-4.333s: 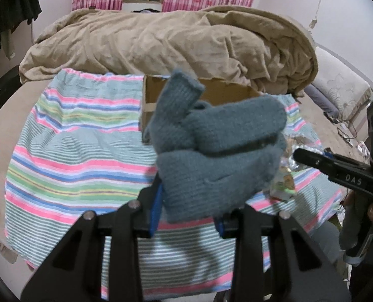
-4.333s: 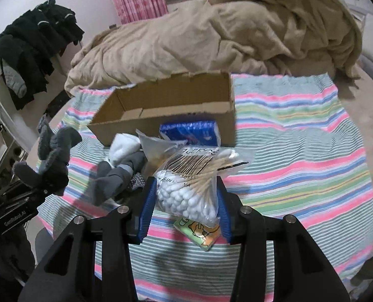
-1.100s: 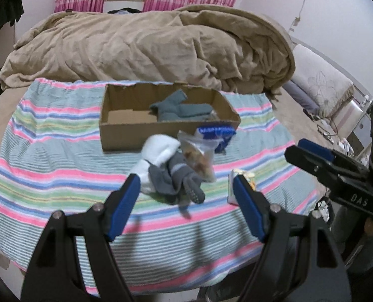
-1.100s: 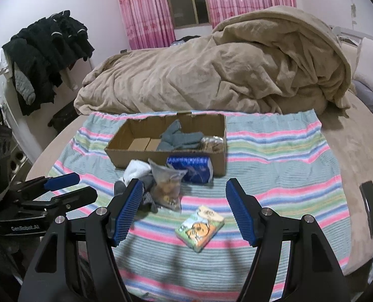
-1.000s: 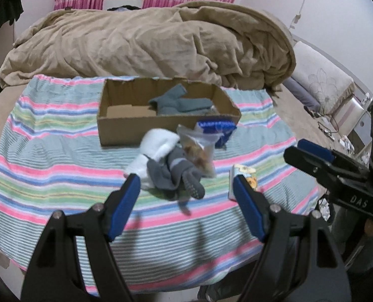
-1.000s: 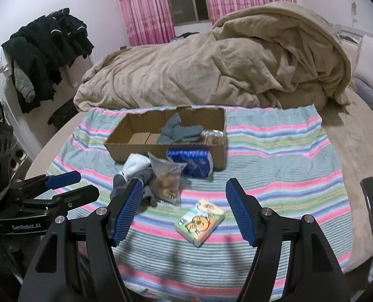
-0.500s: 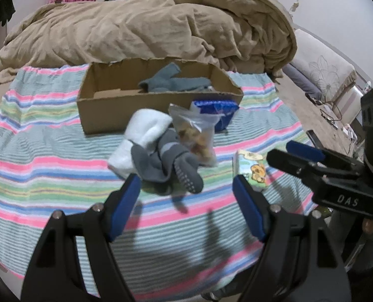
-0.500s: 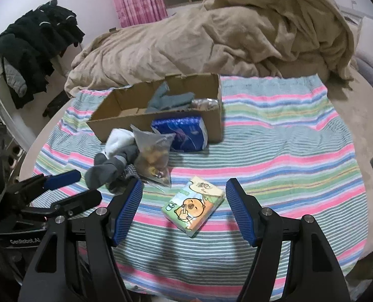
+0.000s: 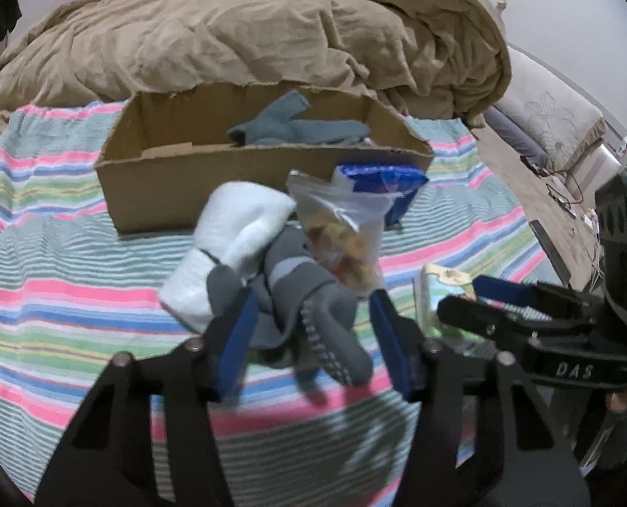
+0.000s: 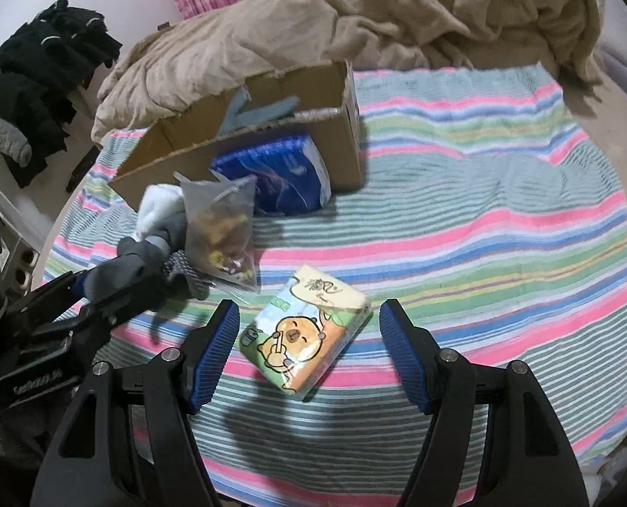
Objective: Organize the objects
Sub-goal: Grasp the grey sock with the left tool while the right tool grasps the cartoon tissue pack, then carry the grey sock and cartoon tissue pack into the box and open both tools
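Note:
A cardboard box [image 9: 245,181] sits on the striped blanket with a blue-grey glove [image 9: 296,129] inside. In front of it lie a white sock [image 9: 233,228], grey grip socks [image 9: 309,308], a clear bag of snacks [image 9: 347,228] and a blue tissue pack [image 9: 383,190]. My left gripper [image 9: 309,342] is open, its jaws on either side of the grey socks. My right gripper [image 10: 309,346] is open around a cartoon tissue pack [image 10: 309,338] lying flat on the blanket. The grey socks [image 10: 144,262] and the box [image 10: 334,135] also show in the right wrist view.
A rumpled tan duvet [image 9: 271,34] lies heaped behind the box. Dark clothes [image 10: 38,84] hang at the left. The striped blanket [image 10: 503,232] stretches to the right of the objects. A pillow [image 9: 554,122] lies at the far right.
Both grippers have moved forward and down. The left now straddles the grey socks and the right straddles the cartoon tissue pack. Both have stayed open.

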`<control>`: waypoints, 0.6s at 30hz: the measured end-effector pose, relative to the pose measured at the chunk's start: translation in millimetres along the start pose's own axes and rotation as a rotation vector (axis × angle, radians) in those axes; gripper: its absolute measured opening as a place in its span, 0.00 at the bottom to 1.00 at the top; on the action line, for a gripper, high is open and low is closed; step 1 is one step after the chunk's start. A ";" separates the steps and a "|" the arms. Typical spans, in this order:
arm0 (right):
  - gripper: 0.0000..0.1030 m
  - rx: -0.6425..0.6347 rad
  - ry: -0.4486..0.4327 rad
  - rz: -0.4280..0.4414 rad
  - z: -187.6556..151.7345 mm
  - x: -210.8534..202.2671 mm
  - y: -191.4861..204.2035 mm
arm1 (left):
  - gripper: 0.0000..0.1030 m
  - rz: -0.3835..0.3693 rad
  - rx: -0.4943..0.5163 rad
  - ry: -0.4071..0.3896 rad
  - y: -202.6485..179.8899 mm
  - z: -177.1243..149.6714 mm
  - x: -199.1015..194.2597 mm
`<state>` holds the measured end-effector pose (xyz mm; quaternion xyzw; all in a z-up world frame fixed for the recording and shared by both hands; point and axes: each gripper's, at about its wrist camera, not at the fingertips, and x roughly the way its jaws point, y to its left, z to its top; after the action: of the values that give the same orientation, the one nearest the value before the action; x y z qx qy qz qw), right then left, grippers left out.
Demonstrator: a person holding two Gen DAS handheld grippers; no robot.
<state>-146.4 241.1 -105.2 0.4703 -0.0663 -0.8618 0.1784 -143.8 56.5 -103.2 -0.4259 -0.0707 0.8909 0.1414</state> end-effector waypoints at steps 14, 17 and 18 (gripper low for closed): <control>0.53 -0.019 0.026 0.039 -3.5 6.1 7.5 | 0.24 -0.021 -0.028 0.004 8.8 -4.4 -1.8; 0.53 -0.027 0.016 0.041 -4.1 -0.5 11.0 | 0.24 -0.033 -0.024 -0.010 5.6 -4.9 -13.5; 0.53 -0.030 0.012 0.041 -4.0 -2.3 12.5 | 0.24 -0.034 -0.024 -0.013 5.2 -5.3 -16.1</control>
<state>-138.9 230.6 -102.1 0.4711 -0.0621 -0.8561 0.2033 -131.1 46.6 -95.9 -0.4203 -0.0895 0.8902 0.1512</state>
